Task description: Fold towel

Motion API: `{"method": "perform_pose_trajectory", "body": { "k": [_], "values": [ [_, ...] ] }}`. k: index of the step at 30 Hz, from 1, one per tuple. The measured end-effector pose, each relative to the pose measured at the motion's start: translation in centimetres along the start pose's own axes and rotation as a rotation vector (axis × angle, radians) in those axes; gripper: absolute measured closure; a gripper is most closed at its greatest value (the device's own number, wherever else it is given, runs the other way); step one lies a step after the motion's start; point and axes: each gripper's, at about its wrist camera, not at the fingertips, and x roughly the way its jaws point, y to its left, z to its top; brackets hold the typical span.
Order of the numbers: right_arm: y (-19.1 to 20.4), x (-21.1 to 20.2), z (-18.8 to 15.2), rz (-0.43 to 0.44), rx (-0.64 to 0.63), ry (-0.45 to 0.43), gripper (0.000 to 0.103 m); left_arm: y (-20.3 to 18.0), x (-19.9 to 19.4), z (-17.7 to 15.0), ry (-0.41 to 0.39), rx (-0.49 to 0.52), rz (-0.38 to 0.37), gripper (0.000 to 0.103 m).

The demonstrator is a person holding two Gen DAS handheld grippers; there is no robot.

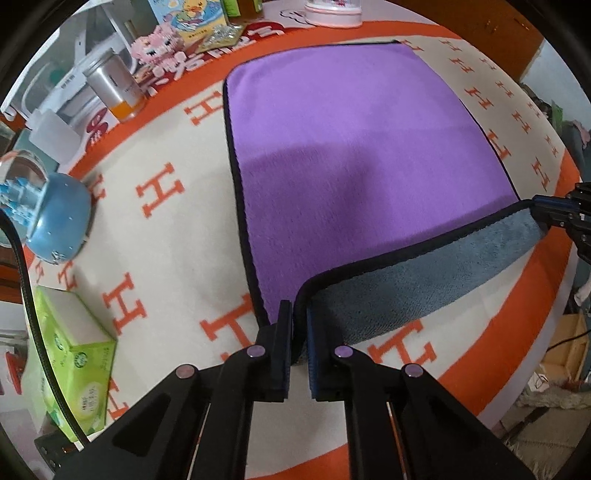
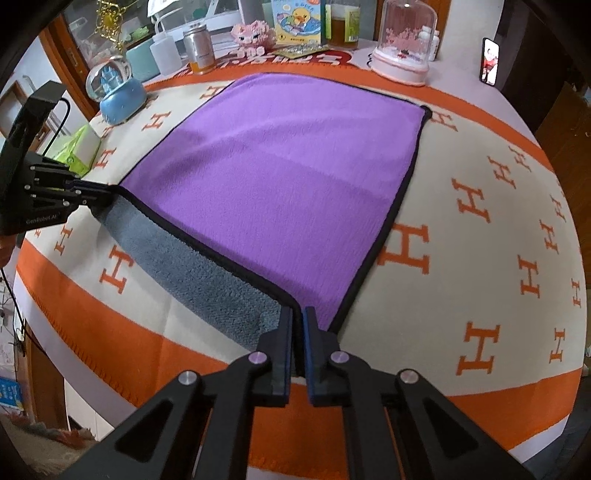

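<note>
A purple towel (image 1: 354, 155) with a black hem and a grey underside lies spread on the table; it also shows in the right wrist view (image 2: 288, 192). My left gripper (image 1: 298, 314) is shut on the towel's near left corner. My right gripper (image 2: 299, 317) is shut on the near right corner. Both corners are lifted, so the near edge is raised and the grey underside (image 1: 424, 273) faces me. In the left wrist view the right gripper (image 1: 543, 210) appears at the right edge; in the right wrist view the left gripper (image 2: 99, 194) appears at the left.
The table carries a cream and orange cloth with H letters (image 2: 480, 240). At the left are a blue snow globe (image 1: 48, 218), a green tissue box (image 1: 74, 354) and a metal can (image 1: 110, 85). At the back stand a pink dome (image 2: 402, 48), a pink toy (image 2: 255, 35) and a phone (image 2: 489, 61).
</note>
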Motion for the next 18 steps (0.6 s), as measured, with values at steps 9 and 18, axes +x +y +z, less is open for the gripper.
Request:
{"method": "perform_pose_trajectory", "body": {
  "k": [9,18],
  "values": [
    [-2.3,-0.7,5.1,-0.074,0.045,-0.086,0.098,1.0,-1.5,5.7,-0.117,-0.047,0.102,0.098],
    [-6.1,1.3,13.1,-0.173,0.125,-0.143,0.098,3.4,1.0,15.0,-0.163,-0.136,0.169,0.098]
  ]
}}
